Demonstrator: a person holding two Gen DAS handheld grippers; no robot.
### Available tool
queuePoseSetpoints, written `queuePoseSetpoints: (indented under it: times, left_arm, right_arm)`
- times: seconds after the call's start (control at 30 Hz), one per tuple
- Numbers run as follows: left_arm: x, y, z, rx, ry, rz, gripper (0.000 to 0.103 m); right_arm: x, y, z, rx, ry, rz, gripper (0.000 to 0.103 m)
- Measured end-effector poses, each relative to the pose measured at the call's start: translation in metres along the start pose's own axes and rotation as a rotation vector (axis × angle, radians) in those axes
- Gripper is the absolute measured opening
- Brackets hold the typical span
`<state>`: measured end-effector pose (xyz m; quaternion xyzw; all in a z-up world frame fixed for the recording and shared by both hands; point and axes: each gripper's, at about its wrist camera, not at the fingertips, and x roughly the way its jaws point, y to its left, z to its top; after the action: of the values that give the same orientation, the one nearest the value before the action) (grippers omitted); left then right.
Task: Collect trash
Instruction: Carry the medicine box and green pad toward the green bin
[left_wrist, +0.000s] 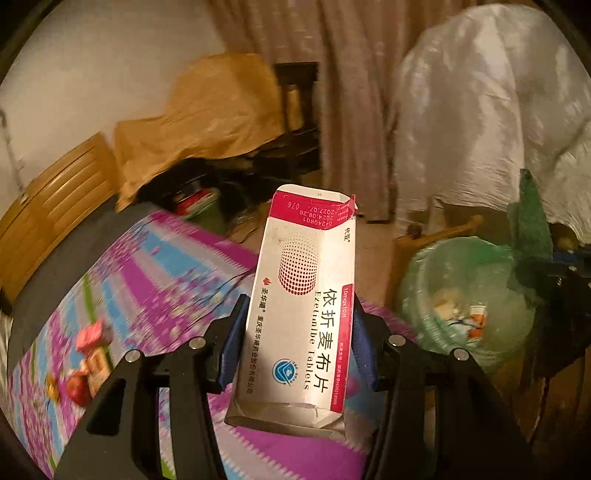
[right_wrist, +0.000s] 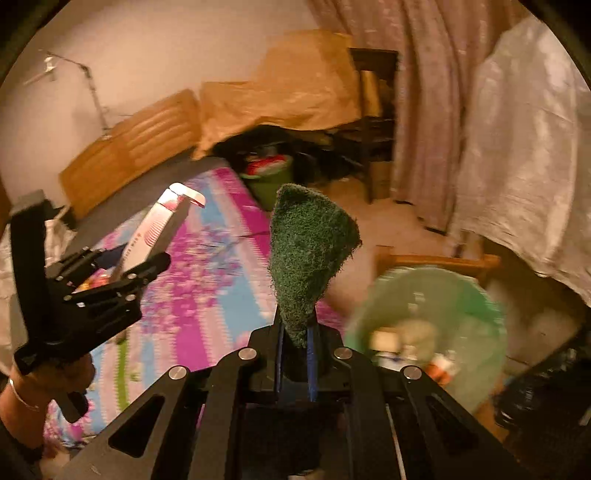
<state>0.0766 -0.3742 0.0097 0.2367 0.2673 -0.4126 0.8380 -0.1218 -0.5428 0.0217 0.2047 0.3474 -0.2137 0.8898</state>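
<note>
My left gripper (left_wrist: 295, 339) is shut on a white and pink tablet box (left_wrist: 306, 295) that stands upright between its blue pads, its top flap torn open. The same box (right_wrist: 155, 225) and left gripper (right_wrist: 122, 266) show at the left of the right wrist view, held by a hand. My right gripper (right_wrist: 295, 354) is shut on a folded dark green scouring pad (right_wrist: 306, 251) that sticks up from its pads. A bin lined with a green bag (left_wrist: 465, 295) holds some trash at the right; it appears blurred as the bin (right_wrist: 424, 314) in the right wrist view.
A bed with a purple, blue and pink flowered sheet (left_wrist: 147, 280) lies below, with small items (left_wrist: 88, 358) on it at the left. A wooden headboard (left_wrist: 55, 206), a tan cloth heap (left_wrist: 207, 122), a curtain (left_wrist: 351, 92) and a white plastic cover (left_wrist: 491, 110) stand behind.
</note>
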Motion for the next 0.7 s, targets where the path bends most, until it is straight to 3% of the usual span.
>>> queuePoseSetpoints:
  times: [0.3, 0.7]
  left_arm:
    - [0.045, -0.068, 0.031, 0.1, 0.039, -0.096, 0.049]
    - [0.089, -0.128, 0.047, 0.17, 0.105, -0.167, 0.05]
  right_arm:
    - [0.012, -0.094, 0.006, 0.058, 0.035, -0.162, 0.011]
    - [0.02, -0.138, -0.002, 0.102, 0.076, -0.205, 0.011]
